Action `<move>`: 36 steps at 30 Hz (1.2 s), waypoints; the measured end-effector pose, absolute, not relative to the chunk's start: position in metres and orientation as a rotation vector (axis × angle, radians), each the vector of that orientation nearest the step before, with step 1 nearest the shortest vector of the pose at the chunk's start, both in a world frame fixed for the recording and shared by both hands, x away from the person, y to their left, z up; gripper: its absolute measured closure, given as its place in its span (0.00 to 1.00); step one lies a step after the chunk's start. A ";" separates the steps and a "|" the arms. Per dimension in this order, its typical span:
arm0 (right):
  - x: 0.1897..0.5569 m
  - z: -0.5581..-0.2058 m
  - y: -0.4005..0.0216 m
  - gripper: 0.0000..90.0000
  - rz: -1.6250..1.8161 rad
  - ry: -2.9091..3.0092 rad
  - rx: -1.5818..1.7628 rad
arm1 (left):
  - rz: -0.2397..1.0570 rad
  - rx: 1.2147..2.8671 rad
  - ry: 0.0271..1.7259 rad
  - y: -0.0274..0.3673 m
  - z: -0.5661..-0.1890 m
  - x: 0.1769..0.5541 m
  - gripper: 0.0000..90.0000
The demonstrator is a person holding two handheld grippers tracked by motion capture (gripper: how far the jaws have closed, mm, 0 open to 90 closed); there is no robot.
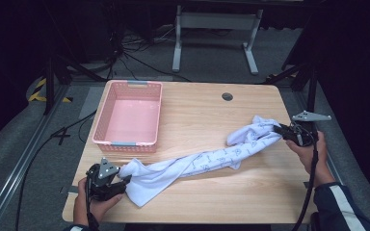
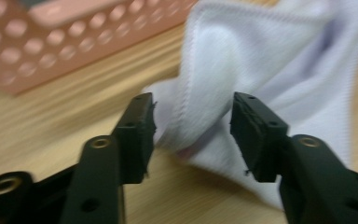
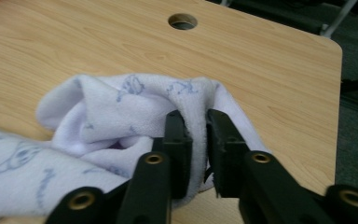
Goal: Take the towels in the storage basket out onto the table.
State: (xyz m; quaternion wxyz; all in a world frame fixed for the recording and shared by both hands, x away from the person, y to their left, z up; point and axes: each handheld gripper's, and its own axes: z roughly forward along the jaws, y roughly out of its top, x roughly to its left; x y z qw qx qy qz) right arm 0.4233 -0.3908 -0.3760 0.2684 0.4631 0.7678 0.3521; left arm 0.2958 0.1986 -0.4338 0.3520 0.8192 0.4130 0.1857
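Note:
A long white cloth (image 1: 197,161) with faint blue drawings lies stretched slantwise across the wooden table (image 1: 202,106). Its near-left end lies between the jaws of my left gripper (image 1: 125,180). In the left gripper view that gripper (image 2: 193,126) stands open: a hemmed fold of the cloth (image 2: 270,56) sits in the gap with both pads clear of it. At the right edge of the table my right gripper (image 1: 280,131) holds the cloth's far end. In the right gripper view its jaws (image 3: 196,126) pinch a thin upright fold of the cloth (image 3: 121,112).
A pink perforated basket (image 1: 125,143) stands at the table's back left, with nothing in it; its wall (image 2: 51,42) is close beyond the left gripper. A round cable hole (image 1: 227,96) sits near the far edge. Bare wood shows at the front right.

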 end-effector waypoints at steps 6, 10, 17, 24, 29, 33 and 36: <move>0.425 -0.384 -0.387 0.55 0.953 2.102 1.231 | 0.368 2.184 0.765 0.159 -0.427 0.280 0.46; 0.414 -0.373 -0.381 0.49 1.052 2.078 1.131 | 0.247 2.269 0.683 0.129 -0.437 0.278 0.47; 0.378 -0.373 -0.330 0.52 1.193 2.335 0.735 | 0.236 2.384 0.744 0.108 -0.458 0.292 0.45; 0.361 -0.412 -0.266 0.50 1.052 2.583 0.518 | 0.267 2.376 0.774 0.110 -0.461 0.296 0.60; 0.371 -0.437 -0.237 0.60 0.920 2.600 0.471 | 0.312 2.385 0.771 0.113 -0.460 0.297 0.95; 0.377 -0.438 -0.241 0.83 0.886 2.572 0.474 | 0.348 2.357 0.692 0.117 -0.448 0.292 0.97; 0.374 -0.426 -0.249 0.92 0.879 2.548 0.439 | 0.376 2.277 0.692 0.124 -0.436 0.288 0.97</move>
